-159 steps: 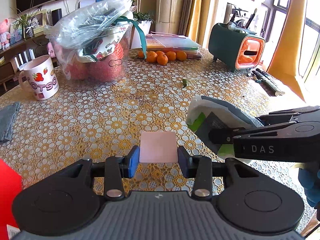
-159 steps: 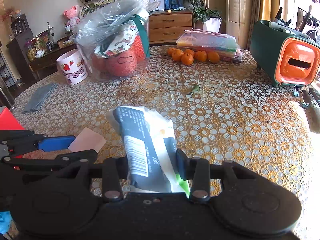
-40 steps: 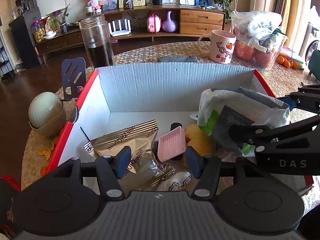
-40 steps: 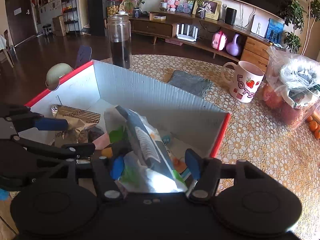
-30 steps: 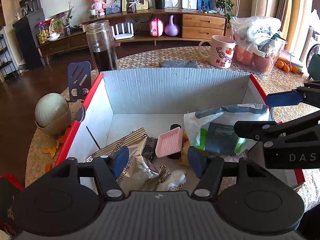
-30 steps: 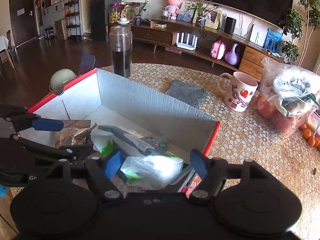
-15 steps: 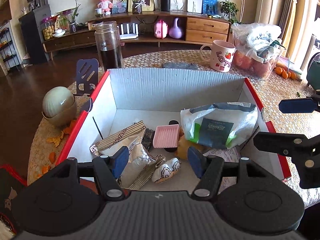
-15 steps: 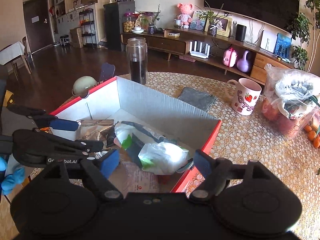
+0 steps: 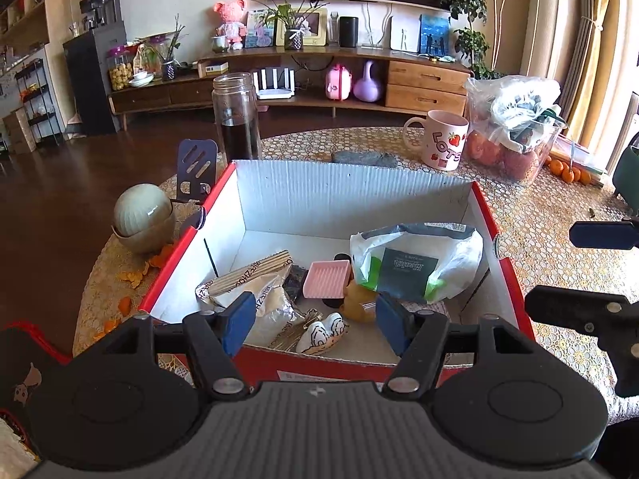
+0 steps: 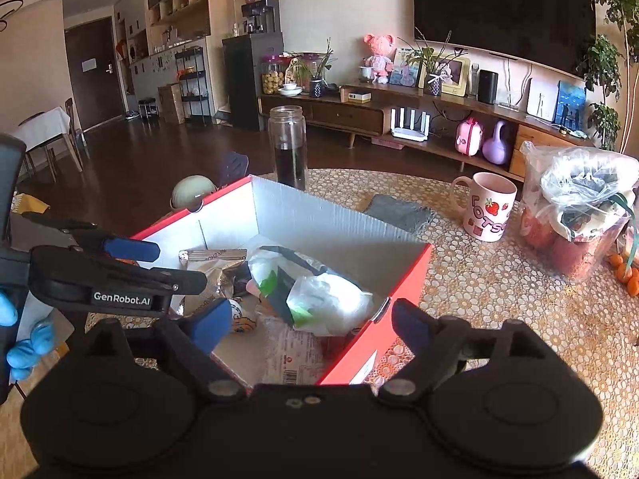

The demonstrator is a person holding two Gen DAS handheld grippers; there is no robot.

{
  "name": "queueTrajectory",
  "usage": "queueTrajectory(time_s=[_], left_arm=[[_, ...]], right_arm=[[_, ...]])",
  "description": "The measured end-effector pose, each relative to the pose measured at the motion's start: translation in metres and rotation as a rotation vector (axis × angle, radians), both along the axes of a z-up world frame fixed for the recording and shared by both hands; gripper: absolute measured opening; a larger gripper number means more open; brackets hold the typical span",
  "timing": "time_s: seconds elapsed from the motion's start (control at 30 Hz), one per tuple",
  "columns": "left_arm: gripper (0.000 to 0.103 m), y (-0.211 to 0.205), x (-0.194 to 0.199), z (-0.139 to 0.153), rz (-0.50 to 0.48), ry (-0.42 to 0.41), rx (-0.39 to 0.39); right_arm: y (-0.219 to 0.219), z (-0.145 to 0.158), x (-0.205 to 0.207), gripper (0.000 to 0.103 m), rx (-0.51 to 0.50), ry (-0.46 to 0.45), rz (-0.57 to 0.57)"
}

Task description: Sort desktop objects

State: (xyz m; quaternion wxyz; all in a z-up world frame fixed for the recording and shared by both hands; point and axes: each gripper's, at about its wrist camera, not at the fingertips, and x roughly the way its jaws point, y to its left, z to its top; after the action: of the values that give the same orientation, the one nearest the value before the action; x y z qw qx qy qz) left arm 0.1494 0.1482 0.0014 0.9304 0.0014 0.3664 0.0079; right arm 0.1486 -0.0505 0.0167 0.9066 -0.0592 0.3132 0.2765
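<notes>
A red cardboard box point(image 9: 501, 263) with a white inside stands on the table; it also shows in the right wrist view point(image 10: 411, 275). In it lie a pink pad point(image 9: 325, 278), a white and dark plastic packet point(image 9: 415, 265) point(image 10: 319, 291), a silver snack bag point(image 9: 255, 291) and small items. My left gripper point(image 9: 315, 319) is open and empty, above the box's near edge. My right gripper point(image 10: 311, 325) is open and empty, above the box's right corner; it shows at the right of the left wrist view point(image 9: 599, 271).
A glass jar point(image 9: 236, 115), a pink mug point(image 9: 443, 145), a grey cloth point(image 9: 365, 158) and a plastic bag of fruit point(image 9: 515, 127) stand beyond the box. A round bowl point(image 9: 141, 215) and orange peel point(image 9: 131, 275) lie to its left.
Both grippers let go of the pink pad and the packet into the box, opened wide and drew back and up from it.
</notes>
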Motion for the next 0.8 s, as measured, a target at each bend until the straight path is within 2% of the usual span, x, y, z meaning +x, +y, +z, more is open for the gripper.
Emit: queueTrajectory(time_s=[0.03,0.2,0.27,0.47,0.8], left_arm=[[0.083,-0.002,-0.003,0.002,0.003,-0.007,0.001],[0.086,-0.008,-0.013,0.009,0.004,-0.020,-0.001],[0.090,-0.012,-0.017,0.009,0.002,-0.019,0.004],[0.090,-0.027,-0.032,0.010,-0.018,-0.038,0.023],[0.090,-0.043,-0.051,0.010,-0.036,-0.054,0.035]], right_arm=[[-0.002,0.001,-0.003,0.093,0.008,-0.006,0.005],[-0.016,0.006,-0.017,0.102,0.041,-0.036,0.020],[-0.020,0.008,-0.022,0.102,0.051,-0.045,0.026],[-0.032,0.010,-0.035,0.102,0.063,-0.070,0.023],[-0.058,0.005,-0.045,0.103,0.088,-0.050,-0.013]])
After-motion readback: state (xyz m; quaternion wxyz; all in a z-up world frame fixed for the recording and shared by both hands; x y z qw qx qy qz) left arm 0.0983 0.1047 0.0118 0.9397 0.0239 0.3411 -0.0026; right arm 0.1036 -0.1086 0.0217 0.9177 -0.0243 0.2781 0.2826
